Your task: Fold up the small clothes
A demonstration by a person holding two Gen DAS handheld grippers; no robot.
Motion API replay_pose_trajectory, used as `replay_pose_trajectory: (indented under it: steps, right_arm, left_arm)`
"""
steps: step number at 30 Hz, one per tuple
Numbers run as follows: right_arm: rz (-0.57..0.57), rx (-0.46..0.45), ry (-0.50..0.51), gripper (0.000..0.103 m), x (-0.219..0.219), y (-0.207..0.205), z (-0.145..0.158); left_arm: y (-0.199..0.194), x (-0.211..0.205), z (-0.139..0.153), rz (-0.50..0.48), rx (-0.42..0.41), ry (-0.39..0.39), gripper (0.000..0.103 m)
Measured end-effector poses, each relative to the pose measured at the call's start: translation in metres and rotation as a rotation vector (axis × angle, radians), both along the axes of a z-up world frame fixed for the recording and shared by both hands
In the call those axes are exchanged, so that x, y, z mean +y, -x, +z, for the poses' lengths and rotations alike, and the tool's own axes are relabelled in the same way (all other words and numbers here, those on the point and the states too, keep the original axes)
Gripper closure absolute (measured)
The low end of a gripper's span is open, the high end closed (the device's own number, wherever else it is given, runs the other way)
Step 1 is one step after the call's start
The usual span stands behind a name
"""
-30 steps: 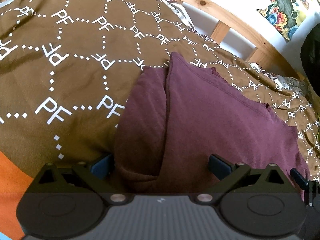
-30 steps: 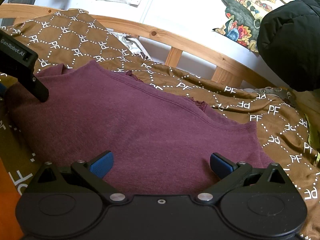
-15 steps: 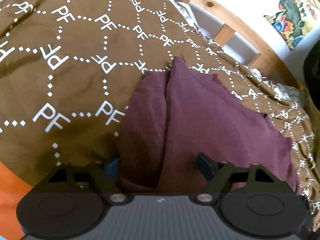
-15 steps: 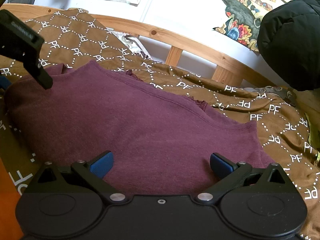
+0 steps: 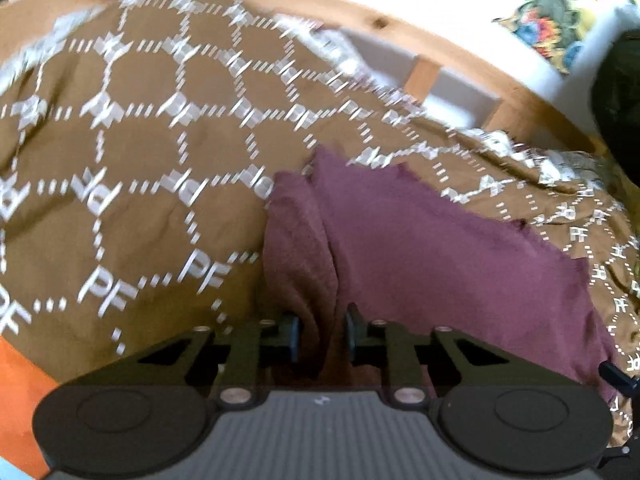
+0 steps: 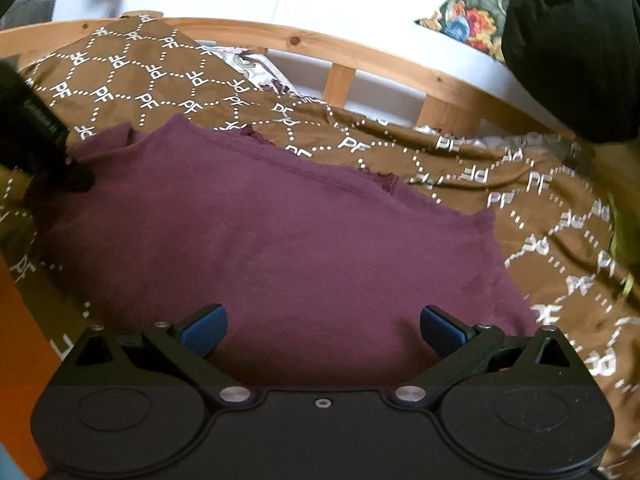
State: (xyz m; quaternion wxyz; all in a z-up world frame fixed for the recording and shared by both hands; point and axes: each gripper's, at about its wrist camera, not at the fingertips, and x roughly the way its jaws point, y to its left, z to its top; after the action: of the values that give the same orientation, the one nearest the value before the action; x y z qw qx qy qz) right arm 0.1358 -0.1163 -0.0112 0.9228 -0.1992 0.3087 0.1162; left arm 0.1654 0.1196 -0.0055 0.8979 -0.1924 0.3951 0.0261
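Observation:
A maroon garment (image 6: 288, 232) lies spread on a brown bedspread (image 6: 540, 216) with white PF lettering. In the left wrist view the garment (image 5: 420, 248) has a fold along its left edge. My left gripper (image 5: 320, 334) is shut on that folded left edge, with cloth pinched between the fingers. It also shows in the right wrist view (image 6: 44, 152) at the garment's left corner. My right gripper (image 6: 320, 326) is open, its blue pads (image 6: 204, 326) just above the garment's near edge, holding nothing.
A wooden bed rail (image 6: 360, 56) runs along the far side against a white wall. A black jacket (image 6: 572, 44) hangs at the right. An orange sheet (image 5: 20, 376) shows at the near left edge of the bed.
My left gripper has closed from wide open onto the garment's folded left edge and moved, blurring its view. My right gripper has stayed open and has shifted a little over the near edge.

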Motion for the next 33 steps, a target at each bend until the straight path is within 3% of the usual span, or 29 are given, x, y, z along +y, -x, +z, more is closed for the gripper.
replay_pose_trajectory:
  steps: [6,10,17,22,27,30,33]
  right_arm:
    - [0.054,-0.043,0.092,0.001,-0.029,0.011,0.022]
    - [-0.050,-0.062,0.121,0.001,-0.055,0.006,0.023]
    - [-0.222,-0.079,0.064,0.001,-0.112,0.001,0.020]
    - [-0.312,-0.110,0.028,0.001,-0.143,-0.007,0.029]
    - [-0.335,-0.106,-0.012,0.001,-0.157,-0.011,0.028]
    - [-0.323,-0.116,-0.045,0.001,-0.160,-0.010,0.024]
    - [-0.297,-0.162,-0.095,0.001,-0.161,-0.008,0.024]
  left_arm:
    - [-0.007,-0.037,0.040,-0.132,-0.152,-0.049,0.083]
    - [-0.018,-0.073,0.057,-0.221,-0.197,-0.054,0.083]
    - [-0.022,-0.139,0.067,-0.377,-0.198,-0.021,0.084]
    - [-0.018,-0.176,0.047,-0.446,-0.144,-0.018,0.084]
    - [-0.015,-0.197,0.025,-0.477,-0.091,-0.071,0.083]
    - [-0.011,-0.201,0.023,-0.481,-0.106,-0.107,0.079]
    - [-0.005,-0.205,0.027,-0.496,-0.130,-0.109,0.062]
